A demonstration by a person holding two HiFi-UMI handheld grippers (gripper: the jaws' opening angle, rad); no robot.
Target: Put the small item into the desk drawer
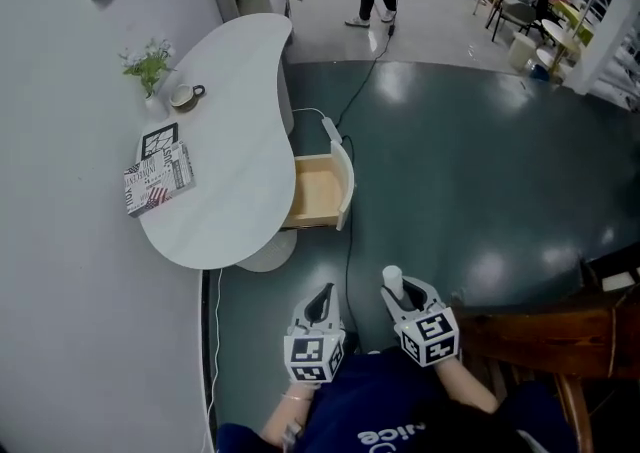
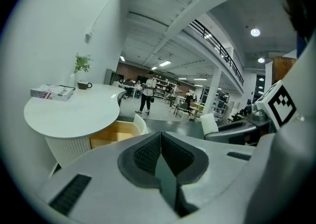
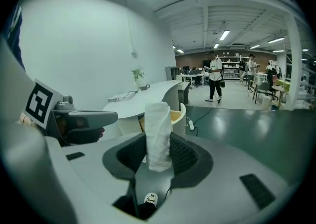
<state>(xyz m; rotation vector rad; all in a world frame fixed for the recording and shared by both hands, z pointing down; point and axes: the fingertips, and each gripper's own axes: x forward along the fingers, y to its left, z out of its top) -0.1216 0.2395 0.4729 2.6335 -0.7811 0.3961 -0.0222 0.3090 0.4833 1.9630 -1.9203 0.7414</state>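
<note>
Roll (image 3: 158, 128), small and white, standing upright in the right gripper (image 1: 403, 297), pinched between both pads.

The jaws are gripping the roll at its lower half, partway apart, and its top is sticking up past the fingertips. The left gripper (image 2: 161, 145) is hovering just beside it, jaws pressed together with nothing between them. Both are hanging over the dark floor (image 1: 470, 171), well apart from the open drawer (image 1: 316, 191), which is jutting out of the white desk (image 1: 235, 131) ahead and showing its wooden inside.
</note>
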